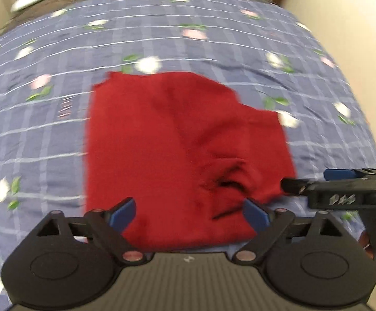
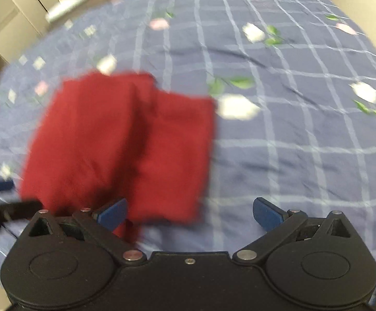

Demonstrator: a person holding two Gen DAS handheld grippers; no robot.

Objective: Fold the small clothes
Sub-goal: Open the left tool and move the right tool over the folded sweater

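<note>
Here the red cloth (image 1: 177, 155) lies folded on the blue checked bedsheet (image 1: 58, 129); the left gripper (image 1: 189, 213) and right gripper (image 2: 189, 212) hover with jaws apart, empty.

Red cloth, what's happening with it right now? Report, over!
Left gripper open, fingers empty. Right gripper open, empty. Red cloth lying partly folded on the blue checked bedsheet. Nothing in the way.

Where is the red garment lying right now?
The red garment lies flat on the blue checked floral bedspread, centred just ahead of the open left gripper; in the right wrist view it sits left of centre.
</note>
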